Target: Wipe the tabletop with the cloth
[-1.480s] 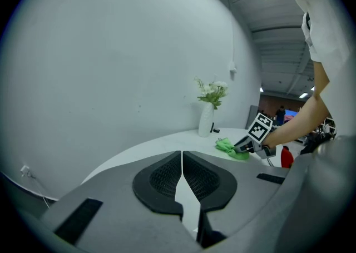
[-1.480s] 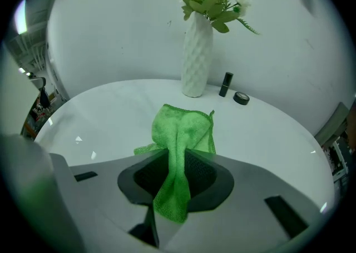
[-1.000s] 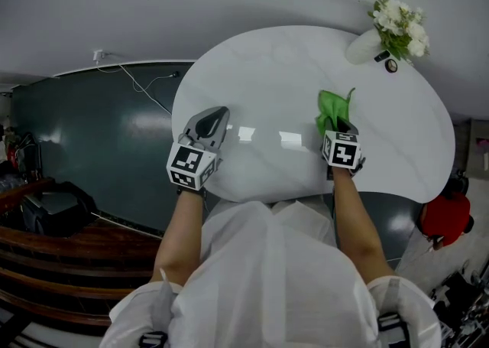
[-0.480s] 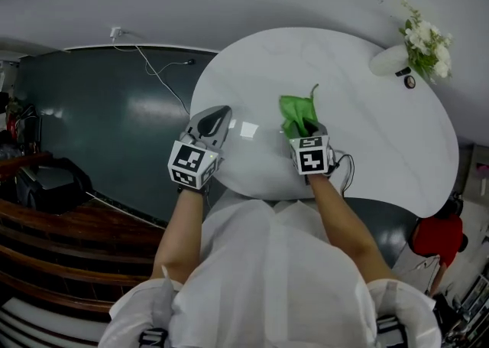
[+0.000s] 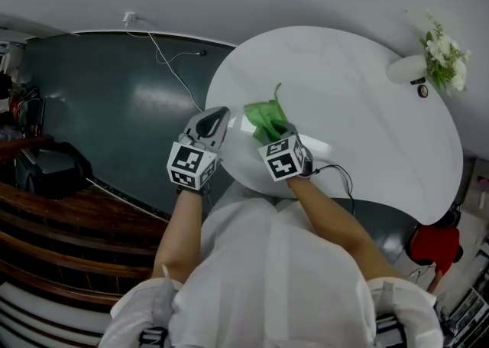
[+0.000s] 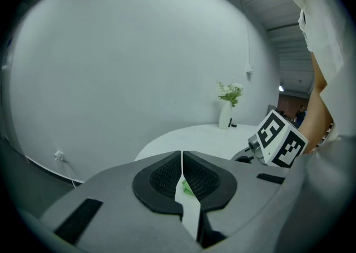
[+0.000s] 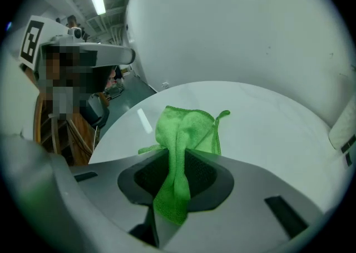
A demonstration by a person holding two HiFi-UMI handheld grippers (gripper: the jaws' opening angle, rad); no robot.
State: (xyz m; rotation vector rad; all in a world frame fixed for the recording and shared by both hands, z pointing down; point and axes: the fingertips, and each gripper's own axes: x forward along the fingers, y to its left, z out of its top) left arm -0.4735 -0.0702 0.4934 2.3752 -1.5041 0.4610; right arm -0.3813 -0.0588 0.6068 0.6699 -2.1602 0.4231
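The left gripper (image 6: 182, 157) holds its jaws together, empty, facing across the white tabletop (image 6: 194, 138) toward a flower vase (image 6: 225, 117), with the right gripper's marker cube (image 6: 281, 139) at right.

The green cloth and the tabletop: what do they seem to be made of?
The green cloth is probably microfibre or terry: matte, fuzzy nap, stitched hem with a corner loop. The tabletop is a hard, glossy white slab, perhaps marble or an imitation: it mirrors lights and shows faint grey veins.
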